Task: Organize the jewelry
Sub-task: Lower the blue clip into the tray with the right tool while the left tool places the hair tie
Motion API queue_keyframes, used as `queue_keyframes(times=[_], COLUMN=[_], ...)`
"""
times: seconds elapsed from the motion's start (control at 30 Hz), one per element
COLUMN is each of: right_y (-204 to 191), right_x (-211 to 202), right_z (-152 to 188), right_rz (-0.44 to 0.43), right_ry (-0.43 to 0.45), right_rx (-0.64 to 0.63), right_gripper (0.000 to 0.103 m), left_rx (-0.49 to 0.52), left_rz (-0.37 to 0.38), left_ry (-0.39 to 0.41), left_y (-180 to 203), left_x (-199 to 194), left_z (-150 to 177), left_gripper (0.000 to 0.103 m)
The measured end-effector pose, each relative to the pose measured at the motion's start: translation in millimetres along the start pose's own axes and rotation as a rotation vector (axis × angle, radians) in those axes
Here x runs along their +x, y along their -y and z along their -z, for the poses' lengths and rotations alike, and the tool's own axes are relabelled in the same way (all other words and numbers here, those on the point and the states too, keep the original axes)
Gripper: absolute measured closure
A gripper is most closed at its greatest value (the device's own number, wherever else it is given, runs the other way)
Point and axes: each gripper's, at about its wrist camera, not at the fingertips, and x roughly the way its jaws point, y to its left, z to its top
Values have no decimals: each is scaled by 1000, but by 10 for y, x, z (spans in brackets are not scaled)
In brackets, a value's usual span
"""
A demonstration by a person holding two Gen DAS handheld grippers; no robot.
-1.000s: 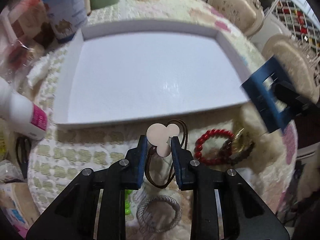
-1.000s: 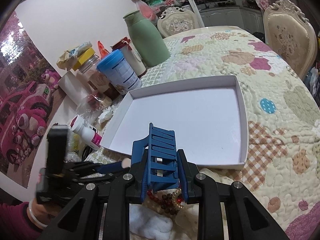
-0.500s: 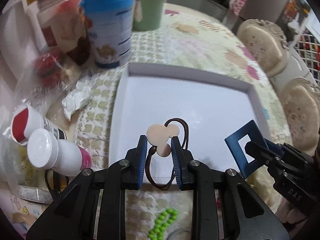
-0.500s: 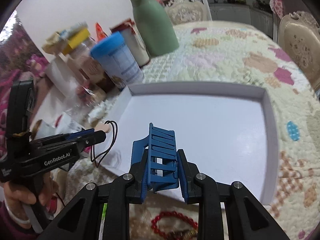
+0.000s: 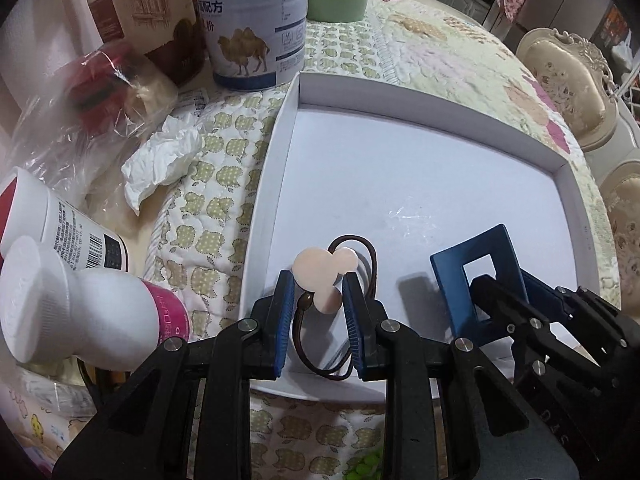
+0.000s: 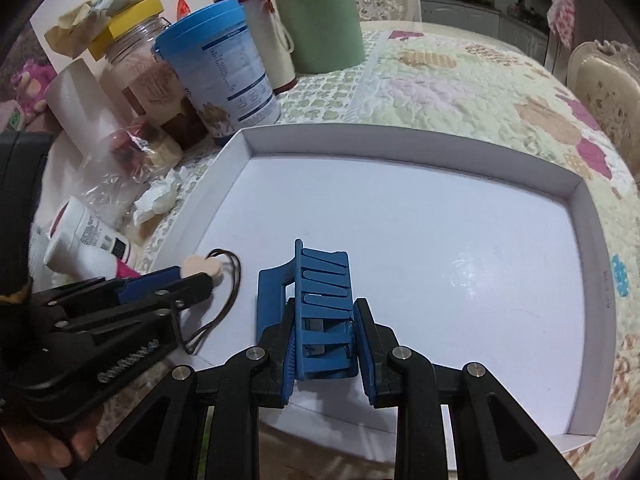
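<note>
A brown hair tie with a pale pink mouse-head charm is pinched between the blue pads of my left gripper, its loop hanging below. That gripper hovers over the near left corner of the white shallow tray. A blue claw hair clip is clamped in my right gripper, low over the tray's near middle. In the left wrist view the clip and right gripper sit just to the right. The right wrist view shows the left gripper with the hair tie at the left, above the tray.
Left of the tray stand a blue-lidded can, a green flask, a yellow-lidded jar, lying white bottles, crumpled tissue and a plastic bag. Green beads lie near the table's front edge. Chairs stand at the right.
Both grippers have come forward and down from the table's front edge to over the tray, still holding the hair tie and the clip. The red bead bracelet has dropped out of view.
</note>
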Motion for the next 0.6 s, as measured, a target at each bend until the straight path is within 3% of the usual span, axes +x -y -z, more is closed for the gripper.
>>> queue_keyframes(times=[0.1, 0.2, 0.3, 0.6], right_y=[31, 79, 93, 324], right_x=[-25, -86, -159, -533], right_z=[18, 26, 34, 175], right_rz=[-43, -66, -91, -51], right_ry=[-22, -13, -8, 42], right_rx=[15, 40, 59, 100], right_gripper=[77, 61, 61, 60], left_rx=[-2, -6, 1, 1], left_rz=[1, 13, 9, 11], left_ry=[-7, -11, -15, 2], left_y=[0, 1, 28, 37], left_x=[21, 10, -23, -246], left_z=[6, 27, 67, 197], left_gripper=[78, 66, 63, 58])
